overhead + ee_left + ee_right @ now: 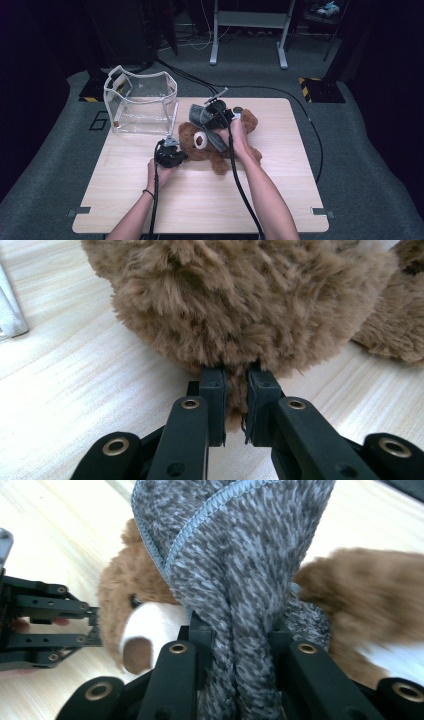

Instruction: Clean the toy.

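- Bear (220, 145): lay mid-table (280, 200).
- Left gripper (235, 390): you pinched head fur; hold firm.
- Right gripper (240, 645): you clamped grey cloth (235, 555); draw it evenly over the head.

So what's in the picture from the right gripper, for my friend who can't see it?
The right gripper pinches a bunched grey knitted cloth between its black jaws, above a brown teddy bear lying on a pale wooden table. The left gripper touches the bear's head.
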Available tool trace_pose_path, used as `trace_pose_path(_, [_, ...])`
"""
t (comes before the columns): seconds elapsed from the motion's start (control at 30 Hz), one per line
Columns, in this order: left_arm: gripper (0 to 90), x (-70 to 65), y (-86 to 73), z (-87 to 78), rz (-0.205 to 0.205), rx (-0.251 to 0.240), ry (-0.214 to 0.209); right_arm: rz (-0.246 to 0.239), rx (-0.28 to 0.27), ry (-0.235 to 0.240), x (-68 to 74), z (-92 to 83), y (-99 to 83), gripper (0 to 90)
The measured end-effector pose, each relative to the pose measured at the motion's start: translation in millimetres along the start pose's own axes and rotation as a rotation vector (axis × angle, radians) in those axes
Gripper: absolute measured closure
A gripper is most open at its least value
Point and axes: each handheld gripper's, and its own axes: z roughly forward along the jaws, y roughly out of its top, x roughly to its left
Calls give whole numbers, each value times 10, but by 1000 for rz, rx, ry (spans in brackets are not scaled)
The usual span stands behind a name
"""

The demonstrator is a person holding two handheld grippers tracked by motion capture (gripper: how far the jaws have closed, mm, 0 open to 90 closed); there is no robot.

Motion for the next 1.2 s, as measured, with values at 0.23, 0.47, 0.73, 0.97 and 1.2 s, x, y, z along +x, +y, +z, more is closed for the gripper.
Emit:
trace_pose_path(0.23, [812,14,-8,7,-4,-2,3,3,33,-40,-109,75,-107,749])
trace_pose_path(0.47, [812,28,-9,10,-5,1,-3,71,11,-64,-427,-97,-279,750])
trace_pose_path(0.73, [812,38,-20,22,13,2,-5,142,0,-166,-847,-242,-429,748])
trace_pose_path(0.97, [812,31,-17,23,22,4,1,188,16,-211,-1023,-173,-441,747])
trace_pose_path(1.2, [812,41,-16,28,21,9,0,297,43,-317,-1386,-238,-661,745])
